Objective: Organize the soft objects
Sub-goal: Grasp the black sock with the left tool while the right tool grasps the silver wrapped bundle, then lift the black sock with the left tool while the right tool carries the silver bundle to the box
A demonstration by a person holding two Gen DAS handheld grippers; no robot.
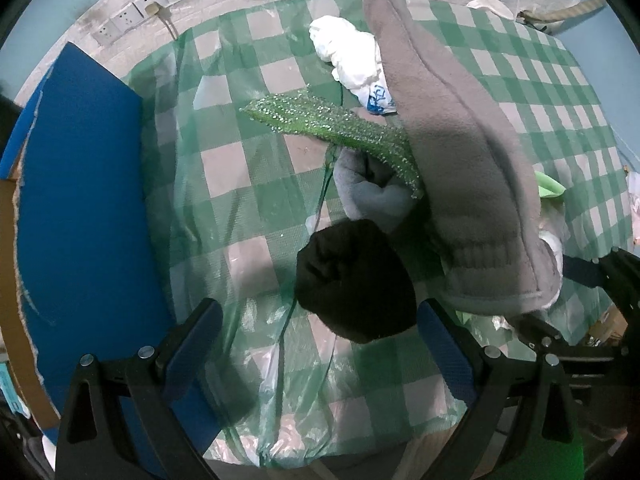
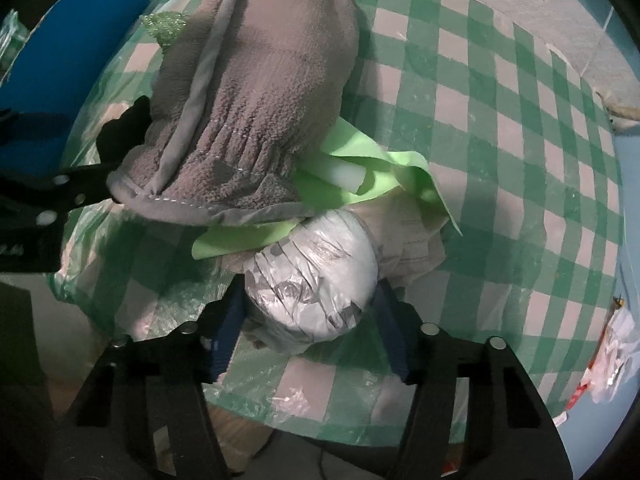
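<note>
Green-checked cloth under clear plastic covers the worktop, white wall with sockets behind. Left gripper jaws spread around a black sock ball. Right gripper jaws straddle a plastic-wrapped bundle; whether gripping, can't tell. Grey mitt tops the pile.

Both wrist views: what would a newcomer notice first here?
The big grey fleece mitt dominates, lying over the pile on the green checked tablecloth. In the right view, a silvery plastic-wrapped bundle sits between the right tool's open fingers. In the left view, a black sock ball lies before the open left tool.
</note>
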